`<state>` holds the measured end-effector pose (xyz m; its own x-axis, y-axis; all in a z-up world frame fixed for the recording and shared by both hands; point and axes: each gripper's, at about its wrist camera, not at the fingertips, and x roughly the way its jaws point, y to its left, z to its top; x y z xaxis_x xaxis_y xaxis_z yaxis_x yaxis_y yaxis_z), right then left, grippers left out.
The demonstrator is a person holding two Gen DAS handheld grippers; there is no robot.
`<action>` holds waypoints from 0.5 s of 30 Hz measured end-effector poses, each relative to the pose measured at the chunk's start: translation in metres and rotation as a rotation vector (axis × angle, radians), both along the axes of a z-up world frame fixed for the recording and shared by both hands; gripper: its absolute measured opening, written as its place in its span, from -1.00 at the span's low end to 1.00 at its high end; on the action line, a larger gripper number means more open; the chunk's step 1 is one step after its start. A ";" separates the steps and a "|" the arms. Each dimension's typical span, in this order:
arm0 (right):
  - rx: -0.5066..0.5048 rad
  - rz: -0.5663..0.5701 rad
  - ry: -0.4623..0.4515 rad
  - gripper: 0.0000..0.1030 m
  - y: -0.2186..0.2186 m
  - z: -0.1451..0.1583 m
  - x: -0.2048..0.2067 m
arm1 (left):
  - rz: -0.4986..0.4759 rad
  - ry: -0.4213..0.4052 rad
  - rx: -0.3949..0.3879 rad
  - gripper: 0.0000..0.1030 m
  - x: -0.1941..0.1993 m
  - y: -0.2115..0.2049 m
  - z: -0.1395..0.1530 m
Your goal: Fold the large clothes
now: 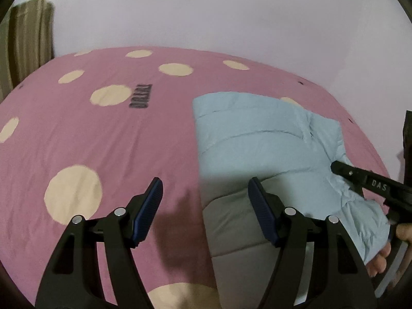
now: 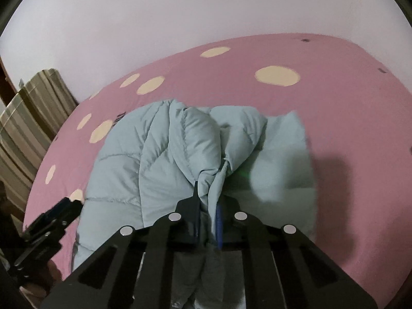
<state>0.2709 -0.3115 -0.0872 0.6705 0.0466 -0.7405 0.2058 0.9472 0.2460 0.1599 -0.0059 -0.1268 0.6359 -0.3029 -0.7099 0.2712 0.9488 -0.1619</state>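
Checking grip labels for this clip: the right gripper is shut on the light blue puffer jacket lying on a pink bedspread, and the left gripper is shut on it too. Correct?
Not quite. The left gripper is open, its fingers apart and holding nothing, as the left wrist view shows. The right gripper is indeed shut on the jacket, on the pink bedspread.

Pink bedsheet with cream dots, striped curtain, pale wall.

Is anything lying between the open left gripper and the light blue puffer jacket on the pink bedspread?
Nothing visible. The left gripper hangs open over the light blue puffer jacket's near edge; only pink dotted bedspread lies beneath.
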 end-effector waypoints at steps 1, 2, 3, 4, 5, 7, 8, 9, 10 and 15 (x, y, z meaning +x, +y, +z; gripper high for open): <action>-0.007 -0.011 0.002 -0.82 -0.005 0.000 -0.002 | -0.016 0.007 0.018 0.33 0.001 -0.008 -0.002; -0.018 -0.025 0.008 -0.82 -0.012 -0.002 -0.005 | -0.025 0.017 0.035 0.33 0.003 -0.014 -0.006; -0.030 -0.035 0.016 -0.82 -0.018 -0.005 -0.007 | -0.034 0.027 0.047 0.33 0.004 -0.021 -0.011; -0.042 -0.045 0.031 -0.82 -0.024 -0.012 -0.009 | -0.042 0.036 0.052 0.33 0.006 -0.026 -0.014; -0.041 -0.047 0.043 -0.82 -0.027 -0.017 -0.009 | -0.053 0.050 0.062 0.33 0.008 -0.035 -0.019; -0.036 -0.042 0.080 -0.81 -0.033 -0.033 -0.007 | -0.062 0.057 0.098 0.34 0.011 -0.048 -0.024; -0.039 -0.039 0.086 -0.80 -0.035 -0.038 -0.005 | -0.065 0.059 0.133 0.35 0.013 -0.057 -0.028; -0.038 -0.036 0.091 -0.80 -0.037 -0.045 -0.003 | -0.066 0.061 0.154 0.35 0.014 -0.062 -0.032; -0.033 -0.034 0.095 -0.79 -0.039 -0.049 -0.002 | -0.068 0.067 0.173 0.36 0.016 -0.066 -0.036; 0.050 -0.026 0.109 -0.81 -0.055 -0.073 0.004 | -0.082 0.107 0.213 0.36 0.026 -0.079 -0.059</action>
